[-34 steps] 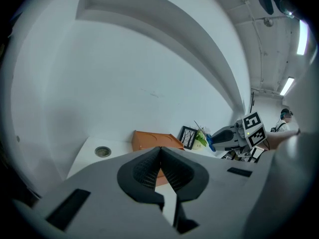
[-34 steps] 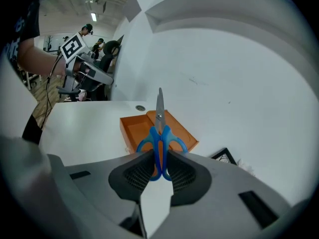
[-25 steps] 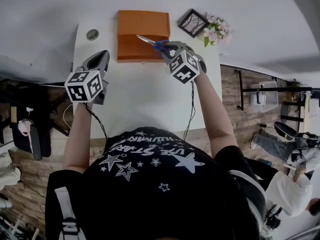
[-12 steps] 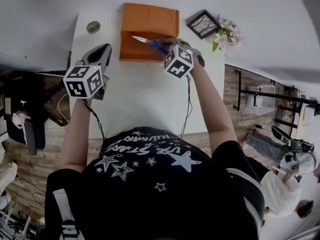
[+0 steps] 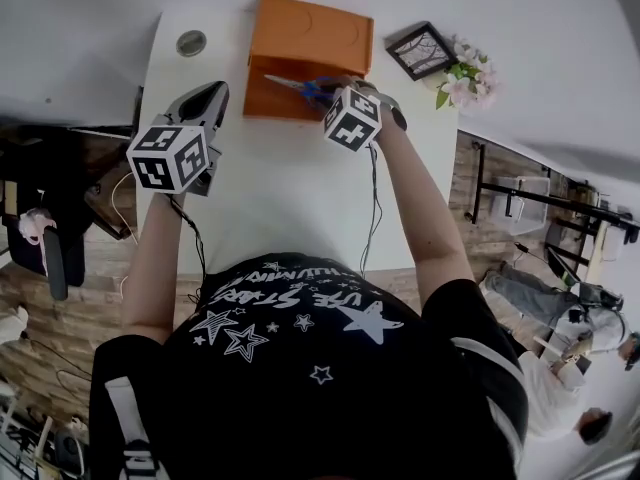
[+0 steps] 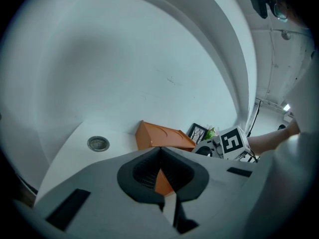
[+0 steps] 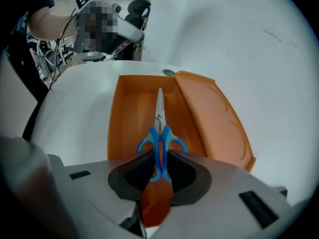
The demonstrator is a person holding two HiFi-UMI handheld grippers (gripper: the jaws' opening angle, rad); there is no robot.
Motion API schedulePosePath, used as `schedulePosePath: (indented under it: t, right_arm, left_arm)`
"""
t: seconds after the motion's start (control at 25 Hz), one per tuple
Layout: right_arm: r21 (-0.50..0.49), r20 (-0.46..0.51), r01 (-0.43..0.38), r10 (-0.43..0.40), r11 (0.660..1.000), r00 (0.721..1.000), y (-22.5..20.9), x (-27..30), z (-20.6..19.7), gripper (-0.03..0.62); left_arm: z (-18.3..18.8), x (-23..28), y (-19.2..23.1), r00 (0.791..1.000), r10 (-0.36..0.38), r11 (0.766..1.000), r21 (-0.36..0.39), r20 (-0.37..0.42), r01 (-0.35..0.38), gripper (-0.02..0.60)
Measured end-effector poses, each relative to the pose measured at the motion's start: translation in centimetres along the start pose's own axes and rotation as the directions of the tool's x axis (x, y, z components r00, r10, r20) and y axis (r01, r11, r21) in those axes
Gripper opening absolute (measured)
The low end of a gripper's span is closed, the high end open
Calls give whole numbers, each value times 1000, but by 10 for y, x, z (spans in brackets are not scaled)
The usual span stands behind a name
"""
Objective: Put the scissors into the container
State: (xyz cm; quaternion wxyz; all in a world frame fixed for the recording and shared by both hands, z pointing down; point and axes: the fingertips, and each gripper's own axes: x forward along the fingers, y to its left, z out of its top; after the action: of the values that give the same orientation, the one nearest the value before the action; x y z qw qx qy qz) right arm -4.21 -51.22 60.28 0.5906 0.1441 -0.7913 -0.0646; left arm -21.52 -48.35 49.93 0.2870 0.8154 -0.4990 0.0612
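Blue-handled scissors (image 7: 160, 142) hang over the open orange container (image 7: 128, 117), blades pointing away from me, and show in the head view as scissors (image 5: 300, 88) above the container (image 5: 285, 98). My right gripper (image 7: 158, 169) is shut on the scissors' handles; in the head view this right gripper (image 5: 350, 103) sits at the container's near right edge. The container's lid (image 7: 214, 118) is swung open to the right. My left gripper (image 5: 205, 103) hovers left of the container above the white table (image 5: 290, 198); in its own view the left gripper (image 6: 160, 169) has its jaws together with nothing between them.
A round metal grommet (image 5: 190, 42) sits in the table's far left corner. A framed picture (image 5: 422, 51) and a small flower bunch (image 5: 468, 78) stand at the far right. The wall runs just behind the table.
The right gripper has carried the scissors a little farther over the container. The left gripper has shifted slightly forward and toward the container.
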Motion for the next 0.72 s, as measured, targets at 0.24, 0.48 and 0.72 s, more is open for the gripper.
schedulePosePath:
  t: [0.24, 0.48, 0.72]
  right_arm:
    - [-25, -27, -13, 12, 1000, 1000, 1, 13, 0, 101]
    - [-46, -76, -9, 6, 999, 997, 1, 23, -2, 101]
    - [-58, -98, -21, 15, 998, 995, -2, 22, -1, 101]
  left_arm:
    - [-8, 5, 0, 1000, -15, 1000, -18, -21, 15, 20]
    - [-13, 7, 6, 999, -22, 999, -29, -31, 21, 20]
    - [-15, 13, 3, 999, -26, 999, -36, -35, 25, 20]
